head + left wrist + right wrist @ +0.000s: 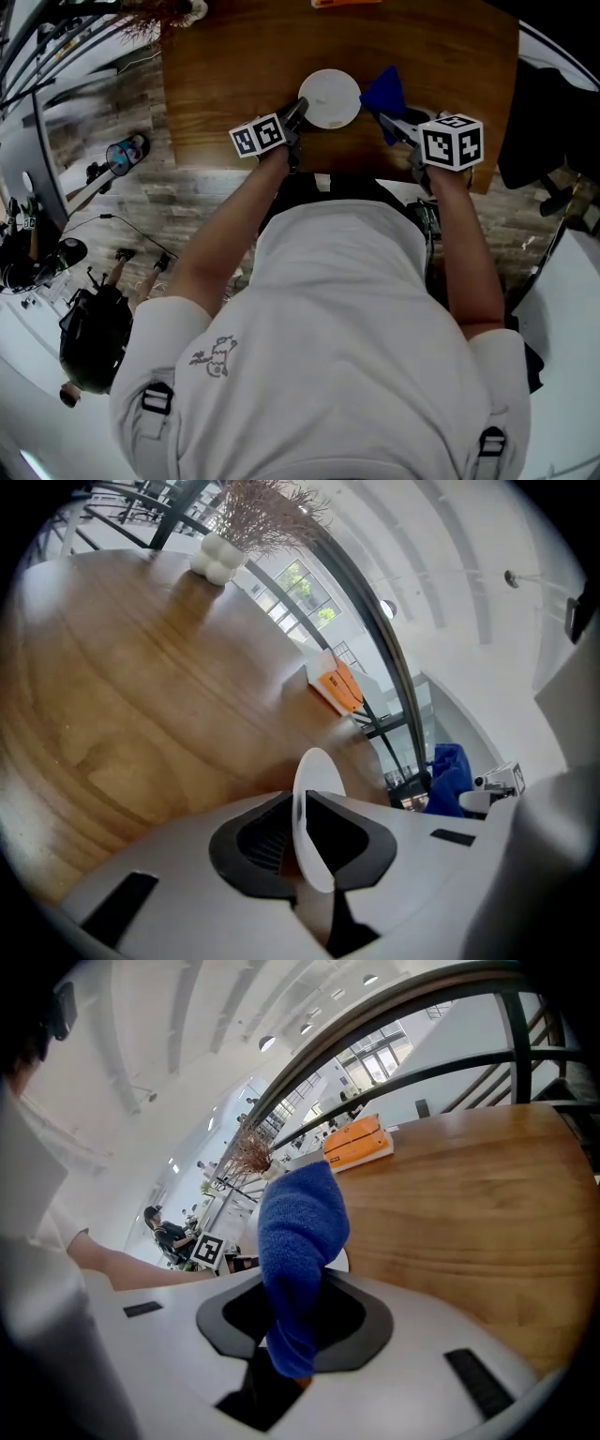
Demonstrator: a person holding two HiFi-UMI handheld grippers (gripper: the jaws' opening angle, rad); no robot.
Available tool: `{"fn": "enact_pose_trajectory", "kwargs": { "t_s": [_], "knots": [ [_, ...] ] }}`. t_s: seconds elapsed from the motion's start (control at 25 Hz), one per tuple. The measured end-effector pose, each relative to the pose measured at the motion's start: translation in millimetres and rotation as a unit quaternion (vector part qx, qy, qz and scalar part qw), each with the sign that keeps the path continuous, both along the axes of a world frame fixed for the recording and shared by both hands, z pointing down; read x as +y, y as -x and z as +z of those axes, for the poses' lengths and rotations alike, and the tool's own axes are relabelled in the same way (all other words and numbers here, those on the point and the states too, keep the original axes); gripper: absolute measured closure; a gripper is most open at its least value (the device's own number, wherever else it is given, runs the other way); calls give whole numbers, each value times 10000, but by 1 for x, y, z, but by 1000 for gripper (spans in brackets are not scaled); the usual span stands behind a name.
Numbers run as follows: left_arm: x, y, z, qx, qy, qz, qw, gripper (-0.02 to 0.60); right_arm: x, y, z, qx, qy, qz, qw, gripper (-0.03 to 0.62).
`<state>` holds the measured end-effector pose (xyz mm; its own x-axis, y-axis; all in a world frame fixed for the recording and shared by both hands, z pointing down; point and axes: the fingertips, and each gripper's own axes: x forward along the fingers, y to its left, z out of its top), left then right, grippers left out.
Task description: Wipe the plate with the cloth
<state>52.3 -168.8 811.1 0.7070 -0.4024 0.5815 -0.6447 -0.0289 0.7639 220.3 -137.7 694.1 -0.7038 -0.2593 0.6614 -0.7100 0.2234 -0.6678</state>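
The left gripper (298, 114) is clamped on the near rim of the white plate (330, 97), which sits over the wooden table (234, 56) — the right gripper (298, 1330) pinches the blue cloth (300, 1241), bunched upright just beside the plate's right edge.
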Motion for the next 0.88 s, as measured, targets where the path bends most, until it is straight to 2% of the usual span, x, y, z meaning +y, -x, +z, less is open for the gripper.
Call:
{"fn": "enact_pose_trajectory", "kwargs": {
  "t_s": [0.12,0.2,0.44,0.6,0.88],
  "knots": [
    [1,4,9,-244,131,-36,9996,500,0,-9,1,29,17,86,10000,494],
    [1,7,12,-315,192,-105,9993,484,0,-11,1,22,17,133,9999,494],
    [-1,13,11,-638,147,-83,9978,396,3,-14,-4,95,-16,189,9998,494],
    [-3,18,10,-984,177,1,9950,340,4,-10,-6,74,-23,186,9998,494],
    [-1,39,3,-1316,193,-34,9911,294,5,9,-19,-7,-151,129,9998,494]
  ]
}}
